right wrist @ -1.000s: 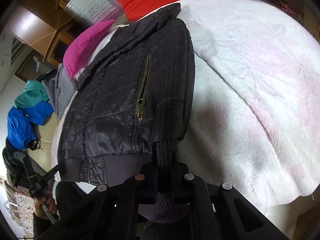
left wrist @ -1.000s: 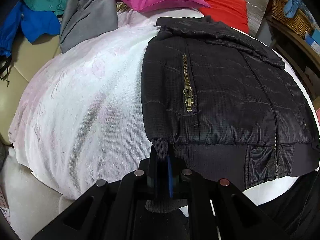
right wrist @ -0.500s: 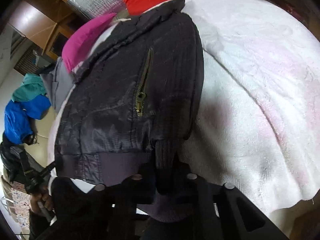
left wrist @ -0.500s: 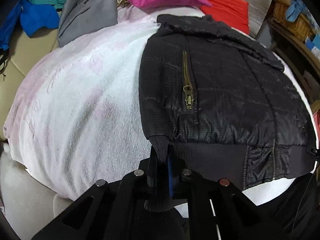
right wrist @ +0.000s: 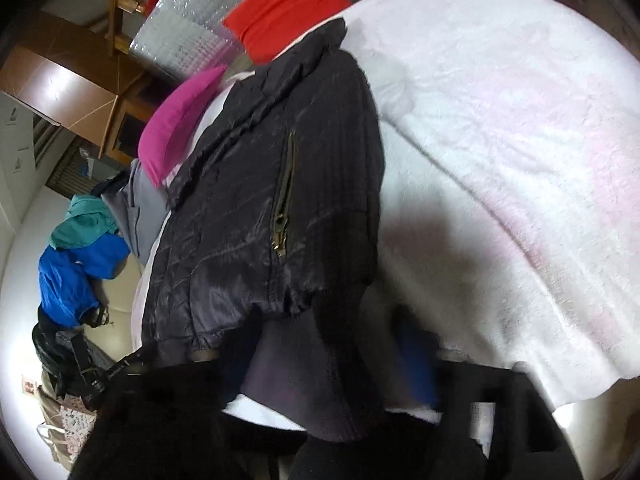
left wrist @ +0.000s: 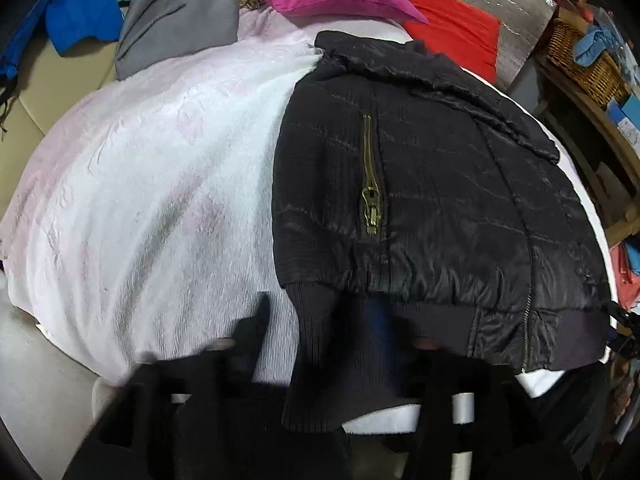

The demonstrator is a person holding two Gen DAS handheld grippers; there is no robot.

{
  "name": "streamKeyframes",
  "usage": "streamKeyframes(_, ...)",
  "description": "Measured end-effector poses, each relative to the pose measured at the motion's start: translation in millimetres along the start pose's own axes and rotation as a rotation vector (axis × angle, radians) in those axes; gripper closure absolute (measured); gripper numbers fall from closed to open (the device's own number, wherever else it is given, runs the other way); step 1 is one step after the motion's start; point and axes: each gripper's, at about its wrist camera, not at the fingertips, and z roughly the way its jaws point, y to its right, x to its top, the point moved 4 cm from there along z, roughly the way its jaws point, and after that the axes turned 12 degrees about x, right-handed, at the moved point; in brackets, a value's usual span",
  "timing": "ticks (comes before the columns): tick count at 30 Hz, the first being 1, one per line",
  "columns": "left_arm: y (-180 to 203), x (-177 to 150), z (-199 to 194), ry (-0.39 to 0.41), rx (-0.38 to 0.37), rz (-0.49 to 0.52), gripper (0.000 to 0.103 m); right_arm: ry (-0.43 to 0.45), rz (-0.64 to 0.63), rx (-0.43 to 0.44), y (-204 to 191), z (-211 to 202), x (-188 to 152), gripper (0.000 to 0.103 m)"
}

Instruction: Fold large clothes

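The black jacket (left wrist: pixel 432 200) lies face up on the bed's white blanket (left wrist: pixel 152 184), collar toward the pillows and ribbed hem at the near edge, its sleeves already folded in. Our left gripper (left wrist: pixel 320 344) is spread, its fingers on either side of the ribbed cuff (left wrist: pixel 320 360), which lies loose between them and hangs over the near edge. Our right gripper (right wrist: pixel 332 360) is also parted around the other hem corner in the right wrist view, though the blur hides whether any cloth is touching a pad.

We judge that the hem has just been set down square, with the cross fold to come. To do this well, we should draw both grippers straight back so that no rib snags. Next we take the hem at both corners together and carry it level toward the collar, keeping the side edges parallel. The slick shell will slide, so we press it flat before letting go.
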Motion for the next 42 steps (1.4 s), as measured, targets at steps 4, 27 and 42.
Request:
streamKeyframes(4,12.6,-3.7,5.8,0.002,0.018,0.033,0.064,-0.040,0.028,0.041,3.5,14.4,-5.6,0.051)
streamKeyframes(27,-40.8,6.9,-102.6,0.168,-0.161,-0.100,0.095,0.140,0.021,0.393,-55.3,-85.6,-15.8,0.094)
streamKeyframes(42,-49.4,48.6,-126.7,0.272,-0.210,-0.124,0.095,0.226,-0.053,0.469,-86.7,-131.8,6.2,0.094)
